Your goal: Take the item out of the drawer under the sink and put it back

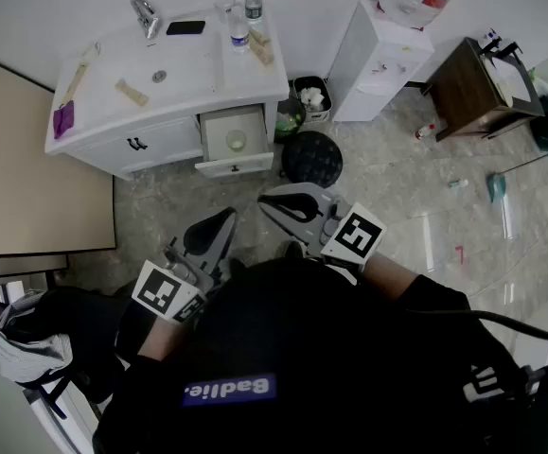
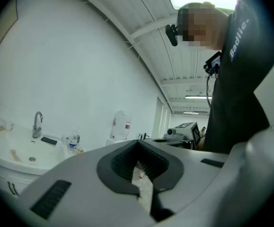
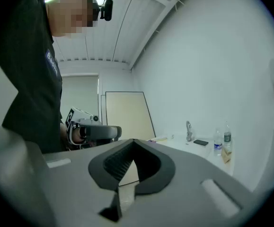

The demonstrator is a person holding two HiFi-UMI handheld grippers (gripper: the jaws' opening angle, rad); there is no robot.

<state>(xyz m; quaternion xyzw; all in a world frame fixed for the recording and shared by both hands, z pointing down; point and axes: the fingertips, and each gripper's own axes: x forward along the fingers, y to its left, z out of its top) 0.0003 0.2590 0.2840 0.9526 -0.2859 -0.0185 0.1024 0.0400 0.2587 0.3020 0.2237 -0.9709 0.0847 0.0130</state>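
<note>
The white sink cabinet (image 1: 150, 145) stands at the far side of the floor. Its right drawer (image 1: 236, 164) is pulled out, and a small pale round item (image 1: 237, 140) lies inside. My left gripper (image 1: 219, 223) and right gripper (image 1: 272, 203) are held close to my body, well short of the drawer, both shut and empty. In the left gripper view the gripper (image 2: 144, 194) points over the countertop towards the faucet (image 2: 37, 122). The right gripper (image 3: 122, 198) faces a beige panel in its own view, with the sink counter (image 3: 193, 148) off to its right.
A black round stool (image 1: 311, 157) and a small waste bin (image 1: 311, 97) sit right of the drawer. Farther right are a white cabinet (image 1: 378, 60) and a brown table (image 1: 468, 88). Bottles (image 1: 239, 26) and a phone (image 1: 185, 27) are on the countertop. Small litter lies on the floor.
</note>
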